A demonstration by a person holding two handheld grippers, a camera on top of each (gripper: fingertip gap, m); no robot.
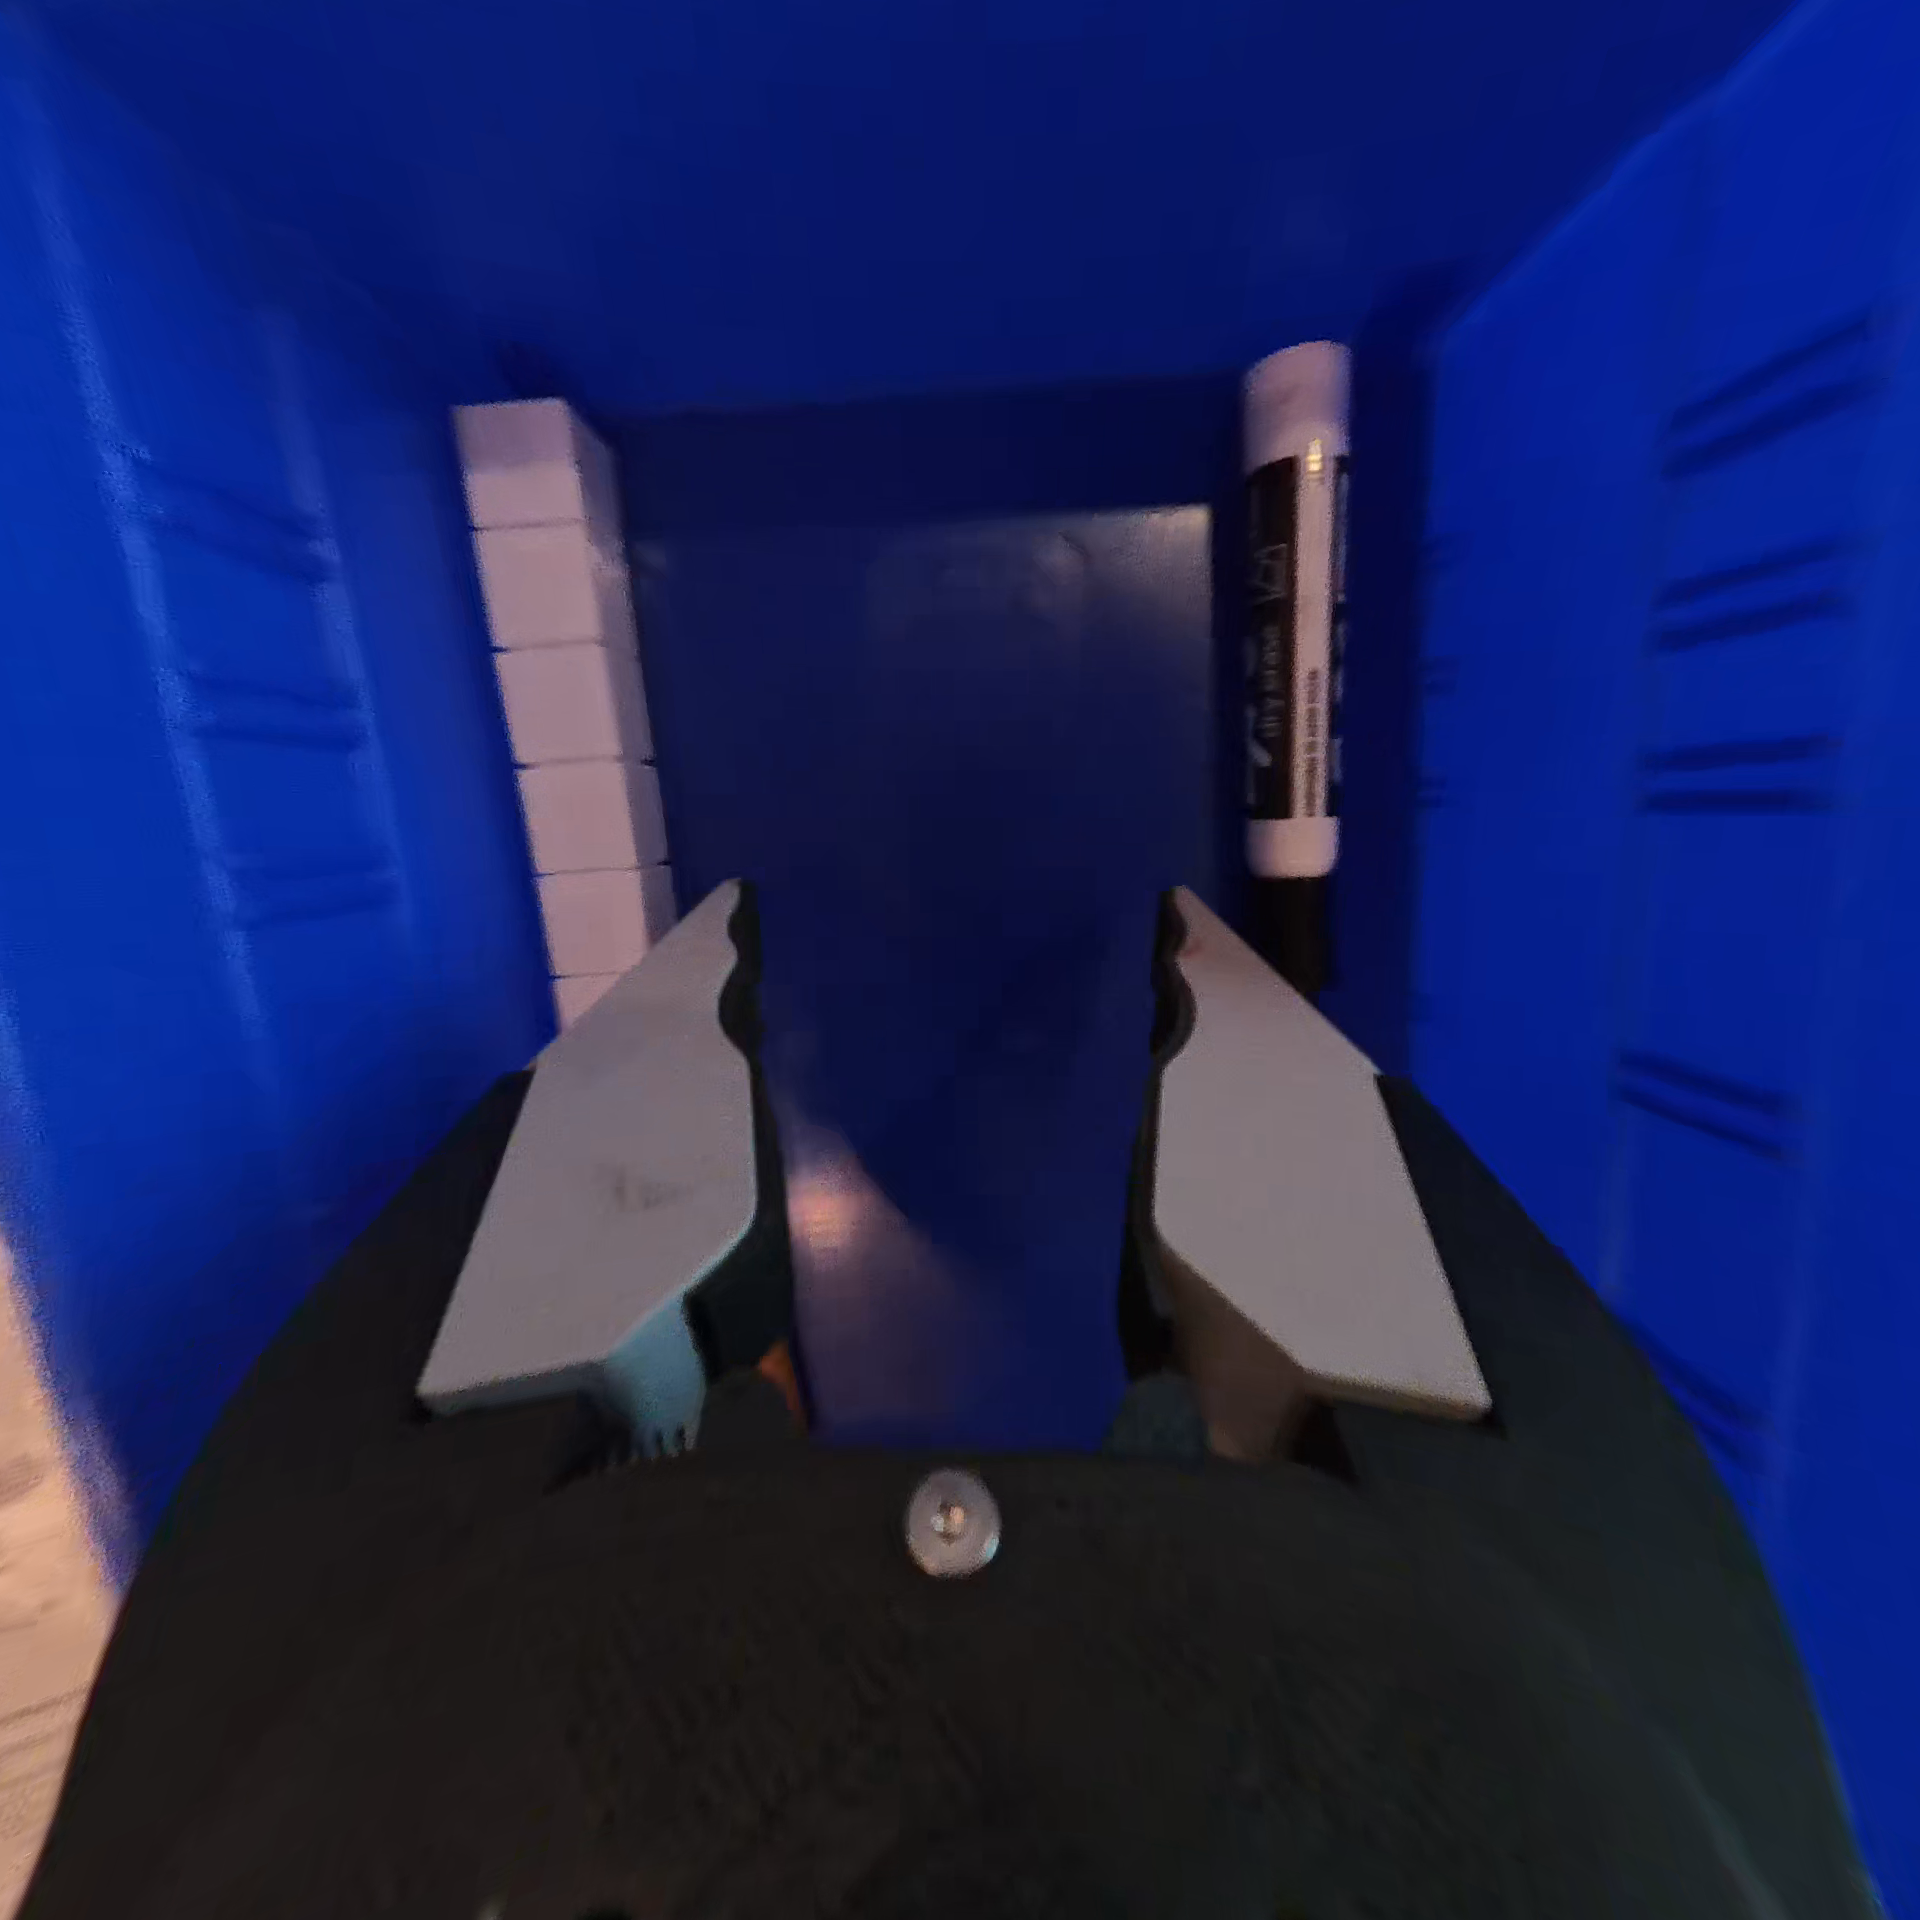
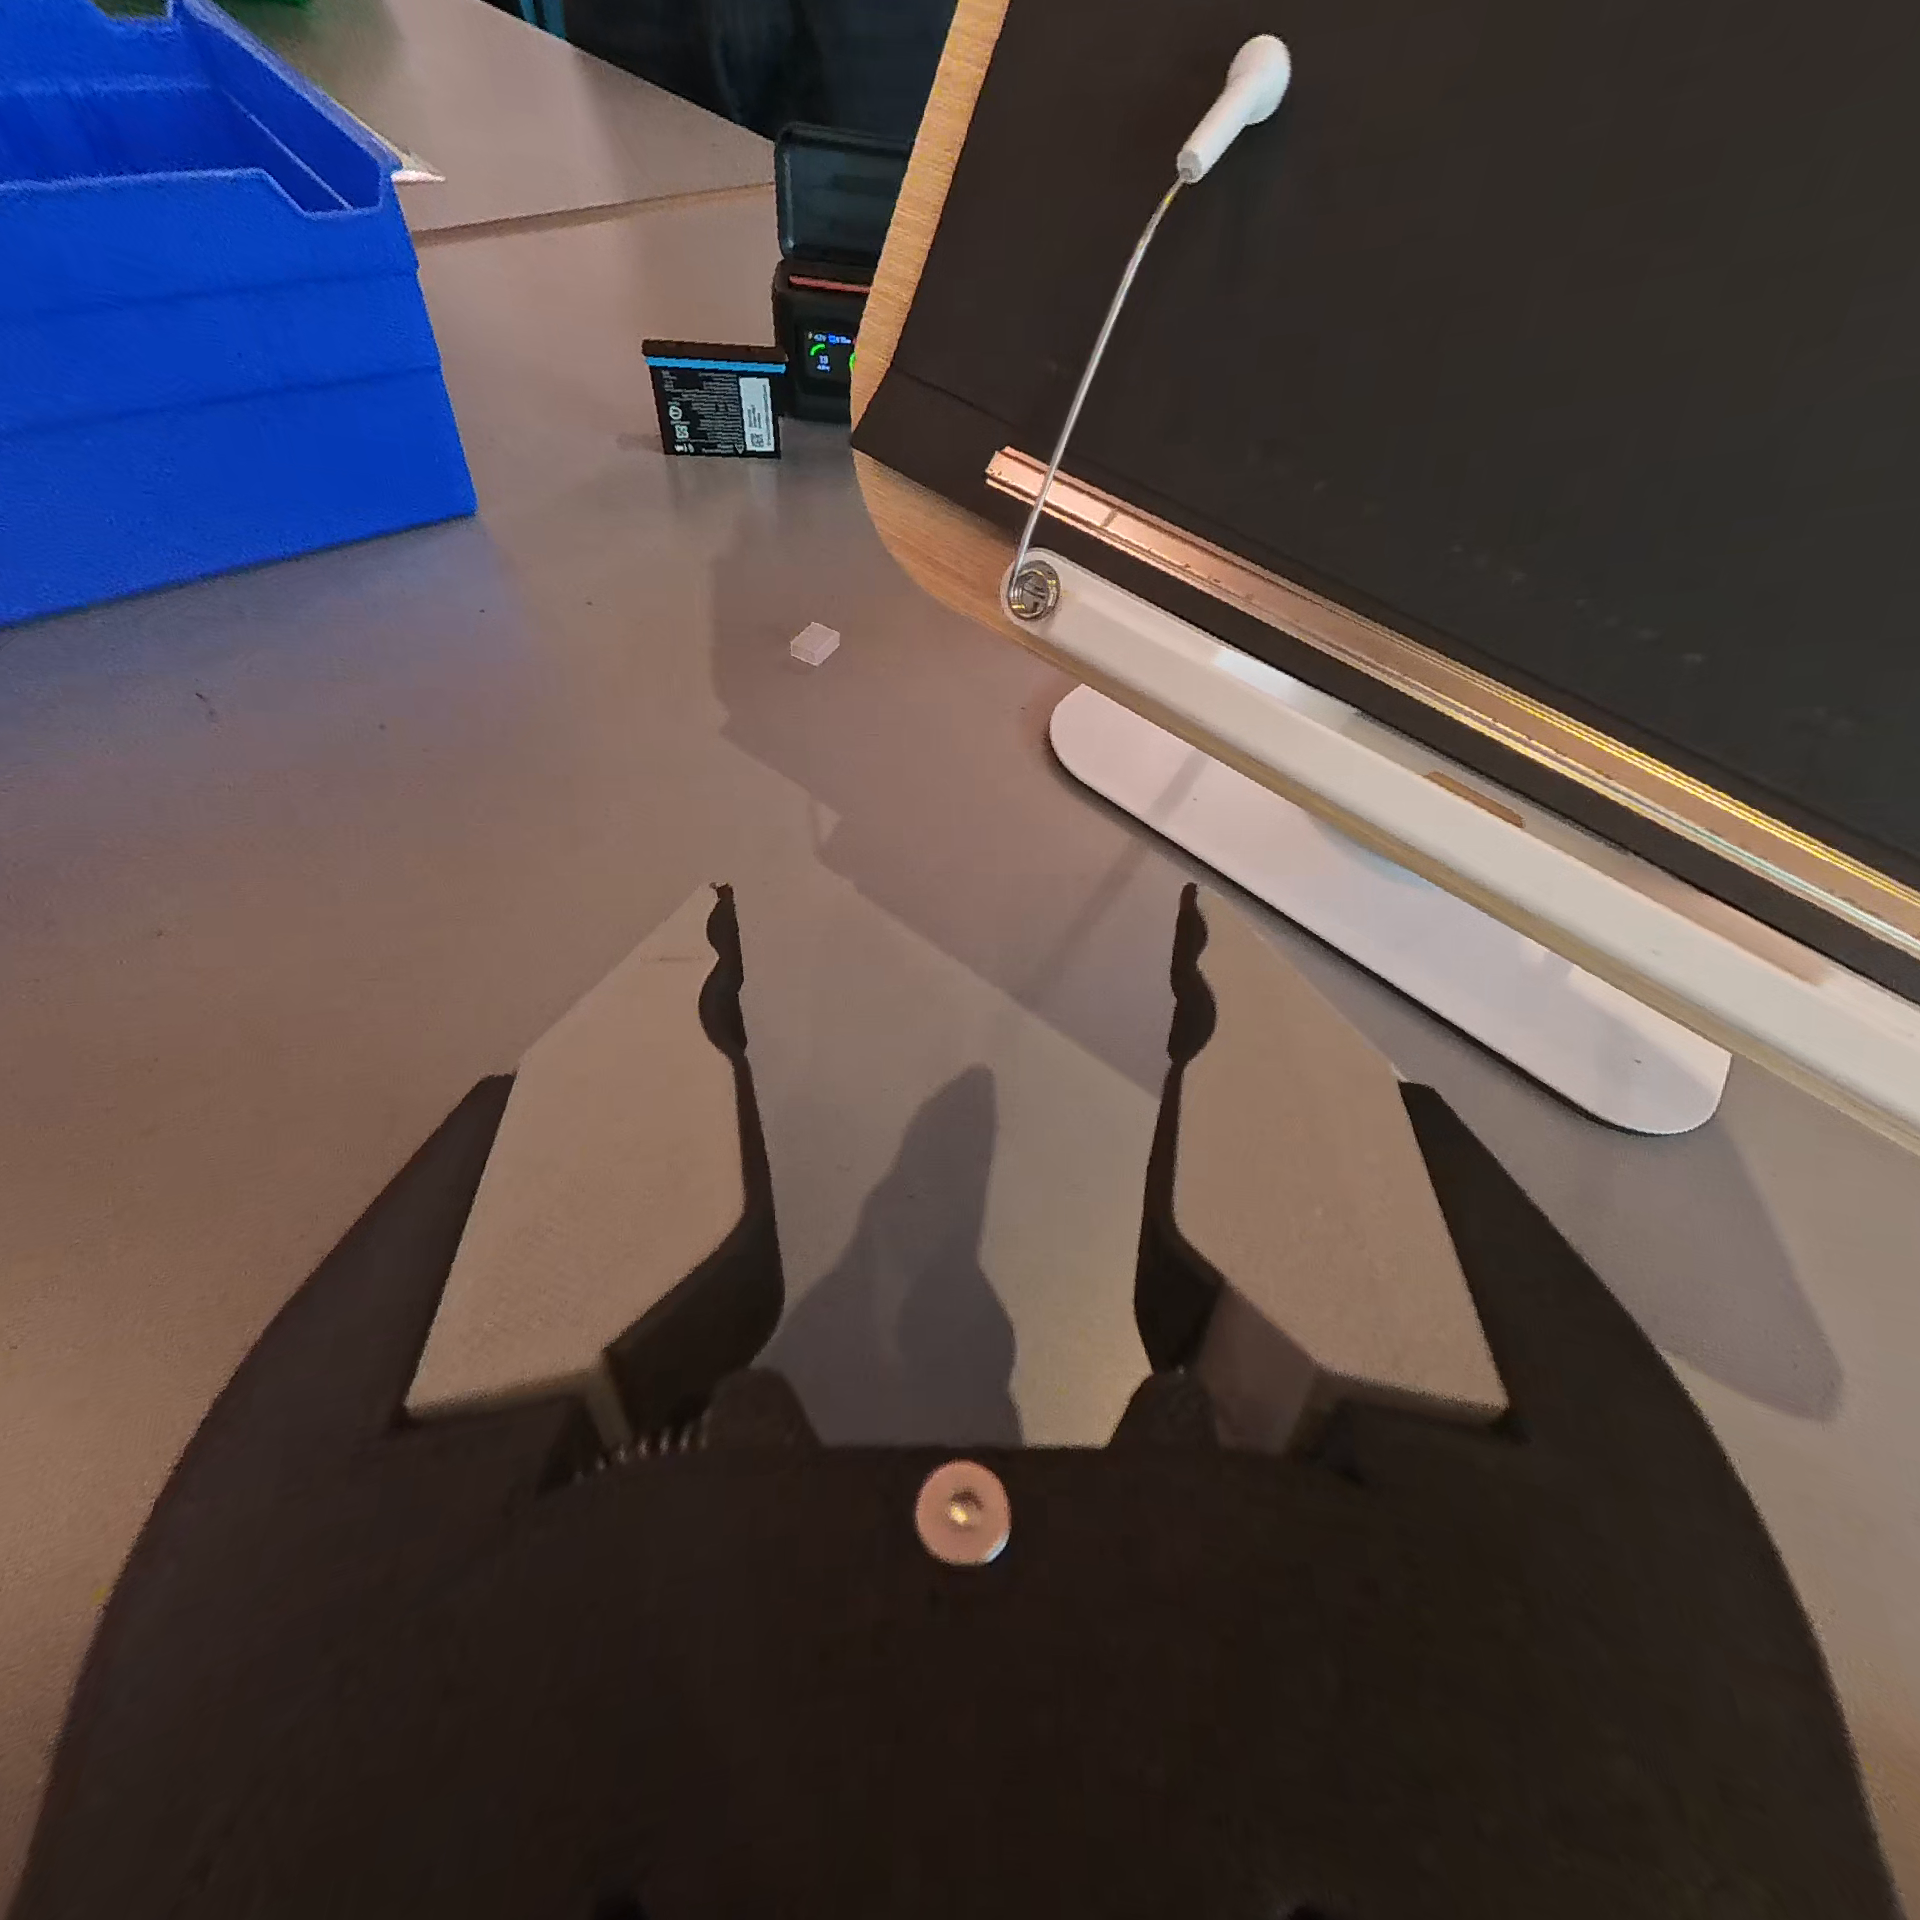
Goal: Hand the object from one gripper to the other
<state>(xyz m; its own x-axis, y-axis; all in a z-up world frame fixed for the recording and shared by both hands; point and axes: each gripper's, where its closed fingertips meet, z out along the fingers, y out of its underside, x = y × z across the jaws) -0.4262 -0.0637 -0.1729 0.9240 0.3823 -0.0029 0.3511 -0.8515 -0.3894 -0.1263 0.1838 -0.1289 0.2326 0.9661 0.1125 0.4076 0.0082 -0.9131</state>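
Observation:
My left gripper (image 1: 958,904) is open and empty inside a blue plastic bin (image 1: 260,623), its fingers over the bare bin floor. A white marker with a black label and black cap (image 1: 1294,665) lies along the bin's right wall, just beyond my right finger. A row of white cubes (image 1: 566,686) lies along the left wall. My right gripper (image 2: 956,899) is open and empty, low over the grey table (image 2: 416,831). The blue bin also shows in the right wrist view (image 2: 197,312) at the far left.
A tilted black board on a white stand (image 2: 1351,894) with a wire arm (image 2: 1101,343) fills the right. A black battery (image 2: 717,400) and a small black device with a lit screen (image 2: 826,343) stand at the back. A tiny white block (image 2: 815,642) lies on the table. The tiny white block (image 2: 815,642) lies around 15 cm away from my right fingertips.

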